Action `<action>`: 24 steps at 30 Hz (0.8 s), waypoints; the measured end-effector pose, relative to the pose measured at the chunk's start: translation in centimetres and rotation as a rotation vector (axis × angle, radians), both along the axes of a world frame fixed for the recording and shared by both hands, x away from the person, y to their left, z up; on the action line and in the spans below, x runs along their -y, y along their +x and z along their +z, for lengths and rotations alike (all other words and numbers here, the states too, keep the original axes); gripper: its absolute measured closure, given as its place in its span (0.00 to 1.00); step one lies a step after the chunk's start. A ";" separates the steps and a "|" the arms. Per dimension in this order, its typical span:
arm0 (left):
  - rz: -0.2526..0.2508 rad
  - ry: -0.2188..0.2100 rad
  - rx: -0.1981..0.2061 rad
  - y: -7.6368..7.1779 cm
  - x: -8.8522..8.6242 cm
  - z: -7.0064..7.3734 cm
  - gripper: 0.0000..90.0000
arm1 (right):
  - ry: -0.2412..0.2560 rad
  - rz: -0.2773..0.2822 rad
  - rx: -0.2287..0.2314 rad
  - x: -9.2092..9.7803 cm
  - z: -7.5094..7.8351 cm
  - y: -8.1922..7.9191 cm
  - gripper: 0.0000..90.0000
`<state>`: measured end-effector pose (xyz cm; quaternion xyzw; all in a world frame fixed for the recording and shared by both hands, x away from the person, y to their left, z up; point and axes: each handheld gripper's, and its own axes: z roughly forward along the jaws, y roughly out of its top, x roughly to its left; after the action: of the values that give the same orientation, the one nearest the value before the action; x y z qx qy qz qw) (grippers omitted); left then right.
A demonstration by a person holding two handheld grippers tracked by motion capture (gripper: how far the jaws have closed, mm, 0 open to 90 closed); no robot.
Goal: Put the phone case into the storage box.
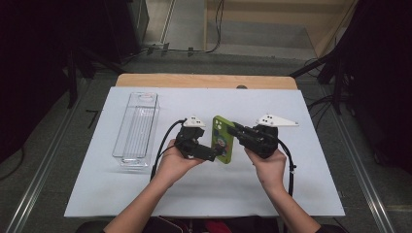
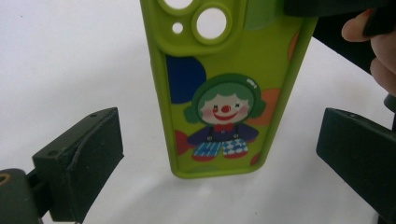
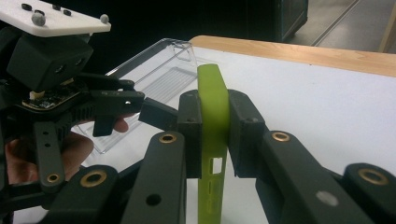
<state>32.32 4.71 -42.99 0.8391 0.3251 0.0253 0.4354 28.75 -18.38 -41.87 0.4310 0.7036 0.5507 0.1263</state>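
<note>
From the high view, a person's forearms came in from the bottom edge over a table covered with a pale sheet, each hand holding a black gripper. The left gripper and the right gripper met near the middle of the table at a green phone case, which stood tilted between them with its printed back turned up toward the camera. A clear plastic tray lay well apart to the left, long side running away from the person, and a white plate topped the right gripper. In the left gripper view, the phone case hung in front of the camera with its camera cut-outs uppermost and a clown figure in green hair printed on it; the left gripper stood wide open, one black jaw at either side of the case's lower end and neither touching it. Fingers of the other hand showed at the upper right edge. In the right gripper view, the right gripper was closed on the phone case, seen edge-on and upright, with a jaw pressed flat against each face. Beyond it on the left sat the left gripper, one jaw reaching toward the case, and behind that the clear plastic tray lay on the table.
</note>
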 end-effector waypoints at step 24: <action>0.028 -0.016 0.014 0.7 1.7 0.2 0.01 | 0.012 0.010 -0.011 -1.1 0.0 -0.5 0.83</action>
<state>32.98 2.99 -42.81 0.8308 0.3339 0.0346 0.4440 28.29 -17.26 -41.90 0.4313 0.7032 0.5530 0.1173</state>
